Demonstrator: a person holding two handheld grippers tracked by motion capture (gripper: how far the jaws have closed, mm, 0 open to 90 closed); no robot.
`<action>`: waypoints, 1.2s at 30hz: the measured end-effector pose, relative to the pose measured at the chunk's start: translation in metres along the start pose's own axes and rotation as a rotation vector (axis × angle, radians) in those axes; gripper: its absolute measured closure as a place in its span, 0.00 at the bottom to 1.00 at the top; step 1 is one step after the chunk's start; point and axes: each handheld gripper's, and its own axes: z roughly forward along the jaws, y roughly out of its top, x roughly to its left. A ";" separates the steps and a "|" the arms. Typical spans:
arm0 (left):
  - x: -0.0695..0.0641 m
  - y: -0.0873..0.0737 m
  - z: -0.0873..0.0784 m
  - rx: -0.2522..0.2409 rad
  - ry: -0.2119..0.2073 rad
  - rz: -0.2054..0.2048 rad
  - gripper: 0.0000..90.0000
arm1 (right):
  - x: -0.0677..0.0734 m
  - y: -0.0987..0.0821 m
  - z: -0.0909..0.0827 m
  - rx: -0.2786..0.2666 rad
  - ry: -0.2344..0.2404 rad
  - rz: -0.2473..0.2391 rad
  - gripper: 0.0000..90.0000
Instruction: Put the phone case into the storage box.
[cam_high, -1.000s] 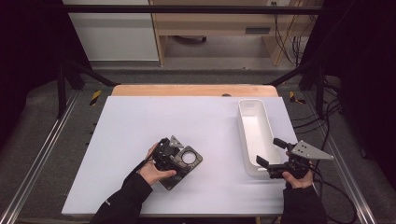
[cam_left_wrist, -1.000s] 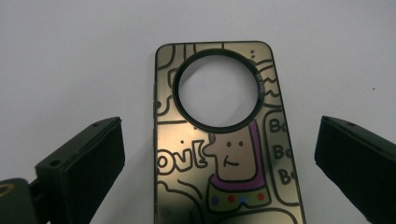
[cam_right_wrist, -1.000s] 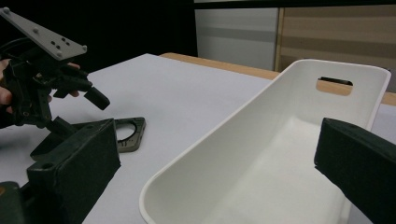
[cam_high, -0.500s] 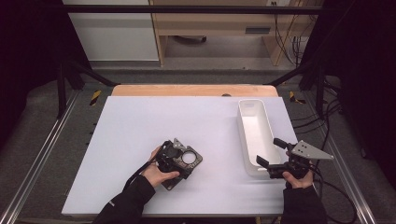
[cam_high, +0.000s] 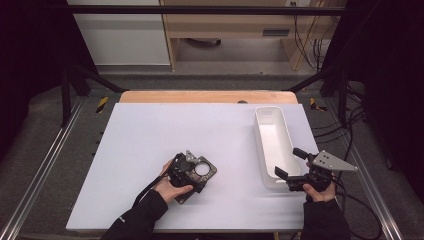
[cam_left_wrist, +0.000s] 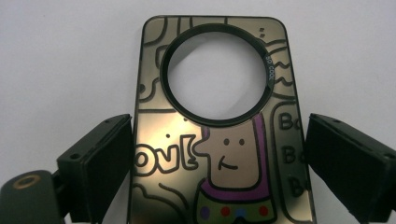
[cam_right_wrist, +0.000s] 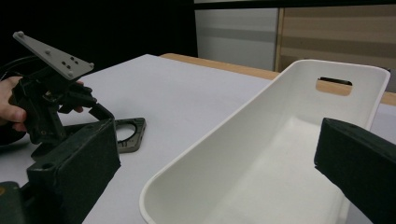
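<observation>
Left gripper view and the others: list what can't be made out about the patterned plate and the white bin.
- Patterned plate, left gripper view: its near end is cut off by the bottom edge; whether the fingers touch its sides cannot be told.
- Patterned plate, high view: the left gripper and hand cover part; the drawing is too small to read.
- White bin, right gripper view: its near right wall is hidden behind a finger.

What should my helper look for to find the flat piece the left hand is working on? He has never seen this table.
On the white table, look near the front edge, left of the long white tray. There lies a flat, shiny bronze card between the left gripper fingers, unmistakable for its big round black-rimmed hole and cartoon figure.
</observation>
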 end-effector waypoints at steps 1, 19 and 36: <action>0.000 0.000 0.000 0.000 0.004 0.003 0.11 | 0.000 0.000 0.000 0.001 0.000 -0.001 0.00; -0.003 0.002 0.000 0.035 0.021 0.033 0.12 | 0.000 0.000 0.000 0.000 0.003 0.002 0.00; -0.003 0.002 -0.003 0.046 0.010 0.039 0.13 | 0.000 0.000 0.000 -0.002 0.009 0.004 0.00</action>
